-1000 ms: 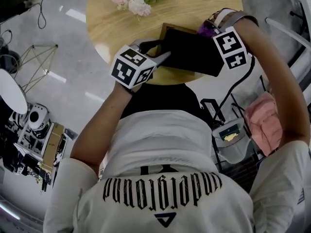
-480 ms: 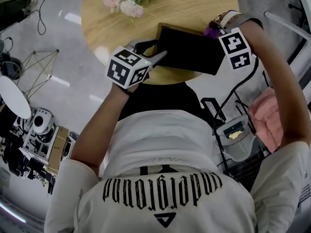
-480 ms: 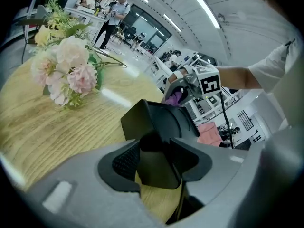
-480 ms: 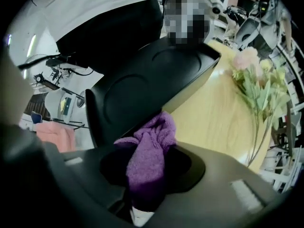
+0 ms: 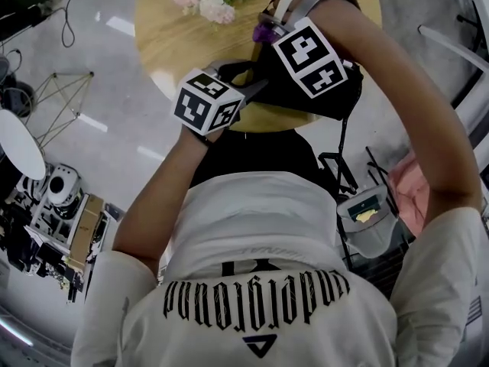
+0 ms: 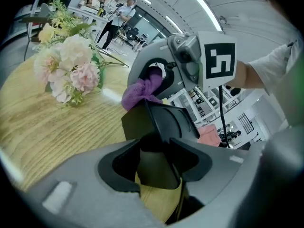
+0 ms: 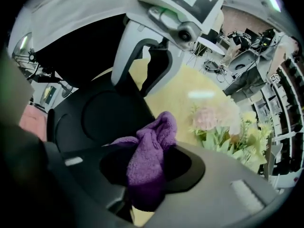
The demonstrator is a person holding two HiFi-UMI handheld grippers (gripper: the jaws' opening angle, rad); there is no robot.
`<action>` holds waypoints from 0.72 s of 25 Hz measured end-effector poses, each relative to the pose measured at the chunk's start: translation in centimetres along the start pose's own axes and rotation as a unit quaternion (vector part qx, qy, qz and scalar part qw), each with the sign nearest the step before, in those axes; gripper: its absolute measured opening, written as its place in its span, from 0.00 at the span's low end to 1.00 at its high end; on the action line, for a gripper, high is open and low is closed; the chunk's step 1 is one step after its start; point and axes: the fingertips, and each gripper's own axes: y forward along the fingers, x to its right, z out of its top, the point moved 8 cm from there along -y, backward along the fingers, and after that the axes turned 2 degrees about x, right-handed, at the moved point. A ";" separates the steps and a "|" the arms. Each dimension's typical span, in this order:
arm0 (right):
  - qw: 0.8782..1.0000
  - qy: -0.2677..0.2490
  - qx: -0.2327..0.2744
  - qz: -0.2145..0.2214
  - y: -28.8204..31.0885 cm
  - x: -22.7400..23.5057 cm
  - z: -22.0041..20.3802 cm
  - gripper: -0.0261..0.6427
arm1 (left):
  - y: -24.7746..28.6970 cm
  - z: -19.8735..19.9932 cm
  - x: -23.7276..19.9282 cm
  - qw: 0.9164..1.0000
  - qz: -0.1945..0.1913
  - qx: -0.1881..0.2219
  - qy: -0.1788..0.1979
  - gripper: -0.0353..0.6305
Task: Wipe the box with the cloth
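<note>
A black box (image 5: 345,96) lies on the near side of the round wooden table (image 5: 172,29). My left gripper (image 5: 244,79) is shut on the box's left edge, and the left gripper view shows its jaws (image 6: 159,151) clamped on the black wall (image 6: 161,122). My right gripper (image 5: 267,30) reaches over the box's top. It is shut on a purple cloth (image 7: 148,158), which rests against the box's surface (image 7: 102,118) near the far left corner. The cloth (image 6: 140,93) also shows just beyond the box.
Pink and white flowers (image 5: 205,2) stand at the table's far side, close to the right gripper. The table's near edge runs just under the box. A grey bin (image 5: 368,224) and a pink fabric (image 5: 416,193) sit on the floor at the right.
My right gripper has swept the cloth leftward over the box, from its right end to its far left corner. The left gripper has kept its hold in place.
</note>
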 end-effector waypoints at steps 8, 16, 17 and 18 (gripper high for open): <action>0.996 0.047 -0.030 0.071 -0.6 -10.2 -5.2 0.24 | -0.1 -0.1 0.1 1.000 0.011 0.001 -0.001 0.37; 0.978 0.182 -0.045 0.097 -2.5 -19.9 -9.0 0.24 | -0.1 0.0 0.6 1.000 0.020 -0.005 -0.001 0.37; 0.971 0.219 -0.035 0.089 -2.6 -20.6 -9.0 0.24 | -0.1 0.0 0.7 1.000 0.023 -0.005 -0.003 0.37; 0.962 0.259 -0.025 0.079 -2.8 -21.1 -9.0 0.24 | -0.1 0.0 0.8 1.000 0.025 -0.004 -0.004 0.37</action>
